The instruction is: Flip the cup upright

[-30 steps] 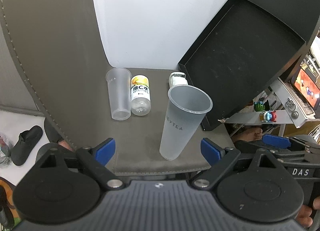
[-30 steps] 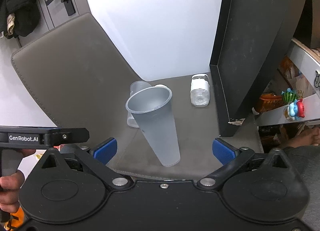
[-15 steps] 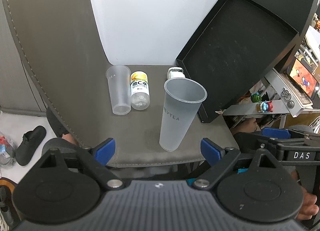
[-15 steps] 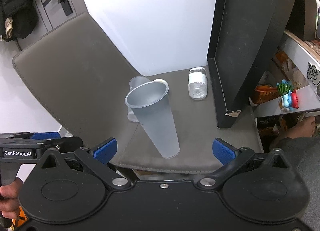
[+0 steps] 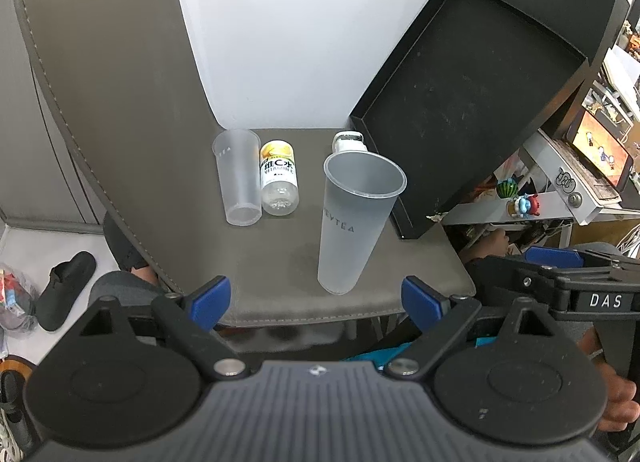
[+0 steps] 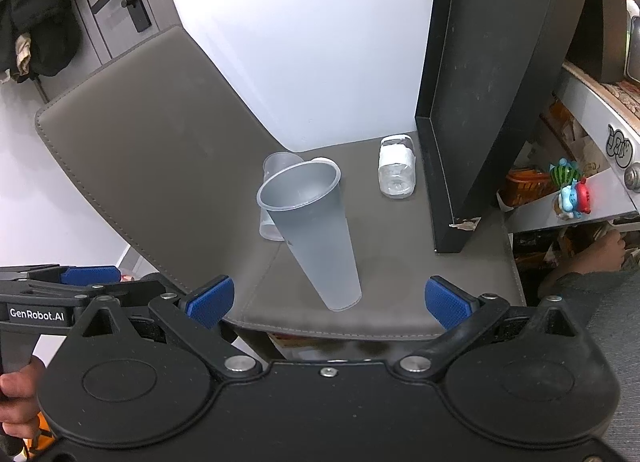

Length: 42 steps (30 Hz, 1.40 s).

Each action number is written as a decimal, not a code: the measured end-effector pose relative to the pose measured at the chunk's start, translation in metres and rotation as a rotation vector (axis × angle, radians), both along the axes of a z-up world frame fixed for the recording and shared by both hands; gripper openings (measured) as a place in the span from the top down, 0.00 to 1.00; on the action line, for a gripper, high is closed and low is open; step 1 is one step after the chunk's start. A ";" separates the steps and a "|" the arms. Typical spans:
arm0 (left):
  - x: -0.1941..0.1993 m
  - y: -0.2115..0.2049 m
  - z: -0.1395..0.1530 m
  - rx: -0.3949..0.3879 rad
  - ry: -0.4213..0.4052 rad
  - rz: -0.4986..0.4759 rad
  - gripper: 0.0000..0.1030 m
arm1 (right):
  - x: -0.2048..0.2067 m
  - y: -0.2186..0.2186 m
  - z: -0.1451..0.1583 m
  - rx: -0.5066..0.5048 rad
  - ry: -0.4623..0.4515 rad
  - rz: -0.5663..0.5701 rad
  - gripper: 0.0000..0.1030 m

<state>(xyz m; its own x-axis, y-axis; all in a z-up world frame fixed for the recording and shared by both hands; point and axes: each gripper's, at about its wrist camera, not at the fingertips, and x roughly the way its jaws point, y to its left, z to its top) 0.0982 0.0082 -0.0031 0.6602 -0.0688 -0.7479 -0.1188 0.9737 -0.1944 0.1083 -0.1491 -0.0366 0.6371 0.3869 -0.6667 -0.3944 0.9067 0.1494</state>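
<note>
Ahead of both grippers, frosted cup point(image 5: 356, 217) upright on chair seat point(image 5: 280, 262), left gripper point(image 5: 316, 300) spread wide, empty, right gripper point(image 6: 330, 298) likewise wide, empty, clear cup point(image 5: 239, 177) and bottle point(image 5: 279, 177) lying beyond.

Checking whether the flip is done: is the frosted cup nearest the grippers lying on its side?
No, the frosted cup stands upright on the chair seat, its open mouth facing up, untouched by either gripper.

A frosted cup point(image 6: 310, 234) is standing upright near the front of the chair seat point(image 6: 400, 262), mouth open upward. Behind it a clear cup point(image 6: 274, 197) is lying; to its right a bottle point(image 6: 396, 175) is lying beside a black tray point(image 6: 480, 101). The right gripper point(image 6: 328, 300) is hovering with jaws spread wide, touching nothing.
</note>
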 end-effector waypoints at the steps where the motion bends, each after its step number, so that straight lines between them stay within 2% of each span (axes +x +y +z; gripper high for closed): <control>1: -0.001 0.000 0.001 0.000 -0.002 -0.001 0.11 | -0.001 0.000 0.000 0.000 -0.002 0.001 0.00; 14: -0.003 0.000 0.007 0.031 -0.003 -0.016 0.11 | -0.004 0.000 0.001 -0.002 -0.005 0.006 0.00; 31: -0.013 0.011 0.008 0.023 -0.021 0.020 0.11 | -0.011 0.000 0.003 -0.011 -0.016 0.005 0.00; 42: -0.019 0.010 0.010 0.029 -0.037 0.005 0.11 | -0.012 0.002 0.002 -0.021 -0.017 0.003 0.00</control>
